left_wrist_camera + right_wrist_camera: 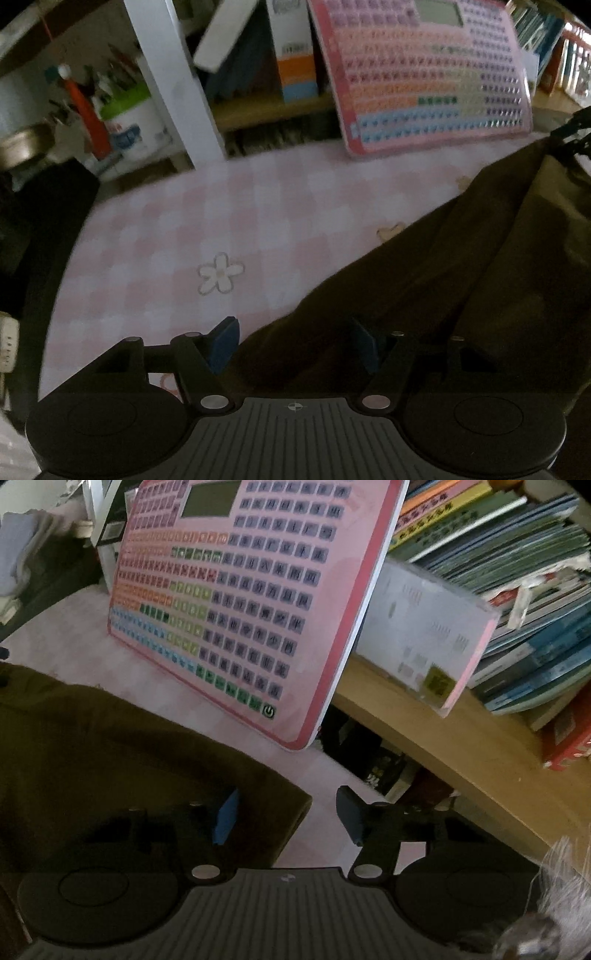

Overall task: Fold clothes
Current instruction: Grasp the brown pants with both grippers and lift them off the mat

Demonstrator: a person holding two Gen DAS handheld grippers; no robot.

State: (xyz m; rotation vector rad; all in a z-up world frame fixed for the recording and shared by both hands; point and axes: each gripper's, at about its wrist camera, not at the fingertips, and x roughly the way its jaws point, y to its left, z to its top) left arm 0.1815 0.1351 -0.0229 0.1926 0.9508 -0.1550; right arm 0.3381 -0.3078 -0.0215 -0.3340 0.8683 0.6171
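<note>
A dark olive-brown garment [461, 266] lies on the pink checked tablecloth [207, 221], filling the right side of the left wrist view. My left gripper [293, 341] is open, its blue pads straddling the garment's lower left edge, with cloth between them. In the right wrist view the same garment [110, 746] covers the left half, its corner ending near the middle. My right gripper [288, 816] is open over that corner; the left pad [226, 818] is above the cloth, the right pad [349, 814] above bare tablecloth [321, 775].
A pink learning board with coloured keys [428, 77] [240, 602] leans at the table's far edge. Behind it a wooden shelf [461, 746] carries stacked books [517, 572] and a clear box. A white post [173, 85] and cluttered containers [122, 114] stand at the back left.
</note>
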